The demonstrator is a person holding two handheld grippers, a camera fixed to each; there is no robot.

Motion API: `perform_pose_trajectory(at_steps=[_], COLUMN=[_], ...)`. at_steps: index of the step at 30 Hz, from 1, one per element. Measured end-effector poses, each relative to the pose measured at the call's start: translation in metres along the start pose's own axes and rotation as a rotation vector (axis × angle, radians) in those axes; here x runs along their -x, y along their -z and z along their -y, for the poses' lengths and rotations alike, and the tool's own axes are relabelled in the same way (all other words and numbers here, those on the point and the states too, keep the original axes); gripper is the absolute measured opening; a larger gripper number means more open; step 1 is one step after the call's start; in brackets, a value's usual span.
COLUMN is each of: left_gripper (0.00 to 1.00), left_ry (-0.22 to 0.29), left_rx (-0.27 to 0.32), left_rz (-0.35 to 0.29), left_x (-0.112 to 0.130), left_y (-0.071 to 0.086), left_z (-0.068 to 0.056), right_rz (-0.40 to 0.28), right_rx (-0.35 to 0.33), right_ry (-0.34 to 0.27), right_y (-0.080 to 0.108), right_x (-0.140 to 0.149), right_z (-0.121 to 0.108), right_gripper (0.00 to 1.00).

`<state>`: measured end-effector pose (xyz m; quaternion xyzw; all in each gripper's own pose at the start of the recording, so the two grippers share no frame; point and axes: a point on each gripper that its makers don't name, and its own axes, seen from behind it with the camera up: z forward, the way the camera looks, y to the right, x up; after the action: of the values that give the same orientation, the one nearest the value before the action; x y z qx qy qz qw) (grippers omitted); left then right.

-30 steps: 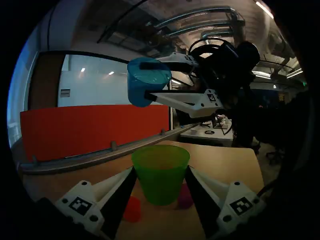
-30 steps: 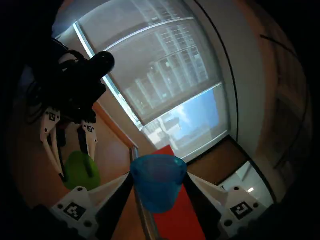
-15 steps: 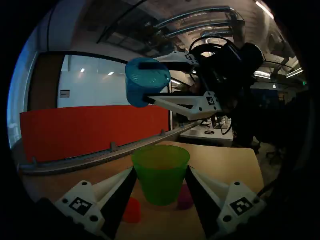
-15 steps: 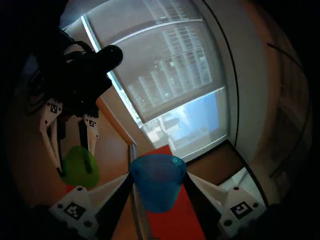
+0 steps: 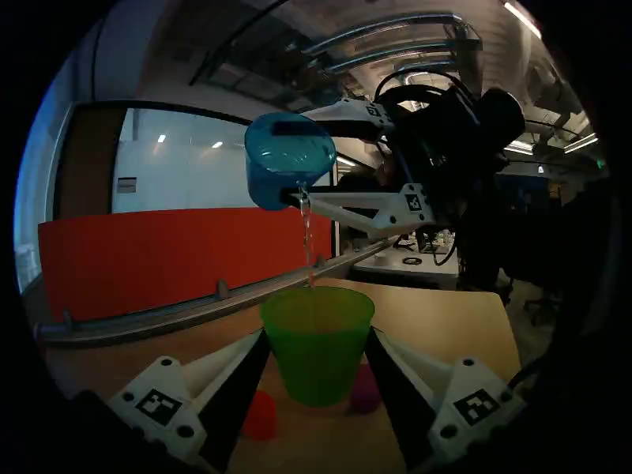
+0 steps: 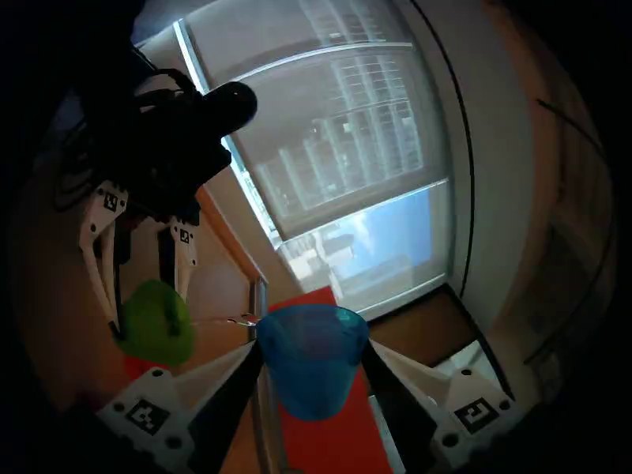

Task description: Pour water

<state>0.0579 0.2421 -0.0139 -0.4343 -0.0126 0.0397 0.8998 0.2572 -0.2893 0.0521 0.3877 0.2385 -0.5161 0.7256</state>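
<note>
Near, at 6 o'clock: left gripper point(image 5: 317, 336) jaws hold the green cup point(image 5: 317, 359) upright over the worktop point(image 5: 442, 316). Farther, at 12 o'clock: right gripper point(image 6: 312, 349) jaws clamp the tilted blue cup point(image 5: 286, 158). A thin water stream point(image 5: 306, 233) falls into green. We judge pouring under way; levelling and set-down remain.

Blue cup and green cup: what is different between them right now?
The blue cup is tipped over, up high in the right gripper. The green cup stands upright below it in the left gripper. A thin stream of water runs out of the blue cup and into the green cup. Both are see-through, tapered plastic cups, each clamped in a gripper.
</note>
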Motion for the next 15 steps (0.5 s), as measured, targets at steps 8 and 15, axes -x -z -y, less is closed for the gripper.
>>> perform_pose_trajectory(at_steps=[8,15], left_gripper=[0.82,0.82], left_ry=[-0.002,-0.005], left_rx=[-0.001,0.001], left_rz=[0.000,0.005], left_x=[-0.0004,0.0001], left_y=[-0.0002,-0.0013], left_z=[0.0009,-0.0005], right_rz=[0.000,0.005], right_rx=[0.005,0.008], right_ry=[0.024,0.052], right_y=[0.0014,0.0025], right_x=[-0.0005,0.0014], right_z=[-0.0029,-0.0053], right_gripper=[0.88,0.89])
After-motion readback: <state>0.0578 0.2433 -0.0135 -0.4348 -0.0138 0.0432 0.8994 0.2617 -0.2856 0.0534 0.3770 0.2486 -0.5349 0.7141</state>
